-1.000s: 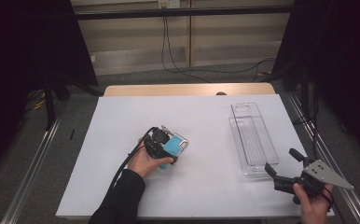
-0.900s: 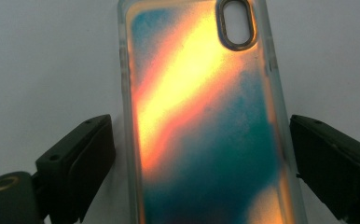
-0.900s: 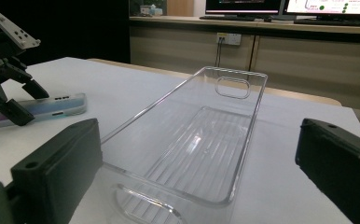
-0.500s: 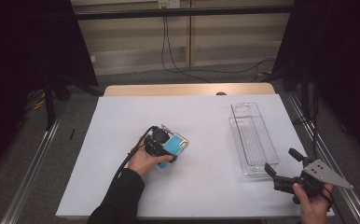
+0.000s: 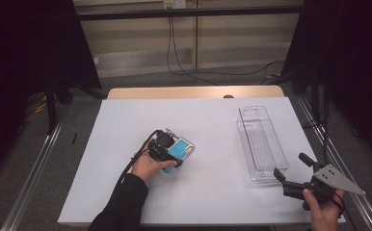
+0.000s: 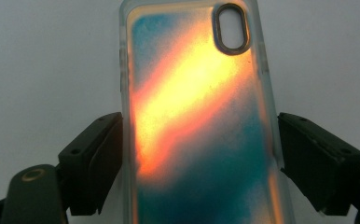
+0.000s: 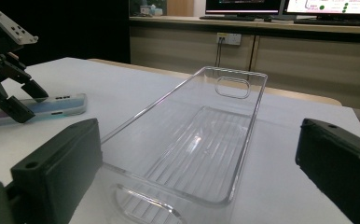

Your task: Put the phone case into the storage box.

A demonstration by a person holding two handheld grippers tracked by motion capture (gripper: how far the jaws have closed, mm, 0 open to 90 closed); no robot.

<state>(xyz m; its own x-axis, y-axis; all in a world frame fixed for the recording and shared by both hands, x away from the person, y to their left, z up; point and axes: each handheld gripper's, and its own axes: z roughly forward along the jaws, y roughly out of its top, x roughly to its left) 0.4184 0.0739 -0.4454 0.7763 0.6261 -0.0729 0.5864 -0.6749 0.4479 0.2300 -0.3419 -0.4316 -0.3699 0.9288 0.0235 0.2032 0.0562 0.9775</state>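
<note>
High view: your left gripper (image 5: 170, 153) sits a little left of the middle of the white table (image 5: 213, 120), straddling the phone case (image 5: 180, 150) — a clear-rimmed case with a teal and orange back that lies flat on the sheet, its camera cut-out at the end away from your hand. Left gripper view, same item: both black jaws flank the long edges of the case, the left pad at or just off the rim, the right pad with a thin strip of table showing between it and the rim. The jaws have just been closing with the case between them, yet the pads do not clearly press on it; count this gripper as unclenched around the case, not grasping it.

Clear plastic tray (image 5: 261, 142): stands on the right part of the table, long side running away from you, well apart from the case. Bare sheet lies between the two, and more beyond the case toward the far edge and the left edge.

Your right gripper (image 5: 294, 169): held near the front right corner of the table, jaws spread wide with nothing between them, pointed at the near short end of the tray. Right gripper view — the tray's near rim lies just ahead between the jaws, untouched, with its far wall toward the table's far edge.
</note>
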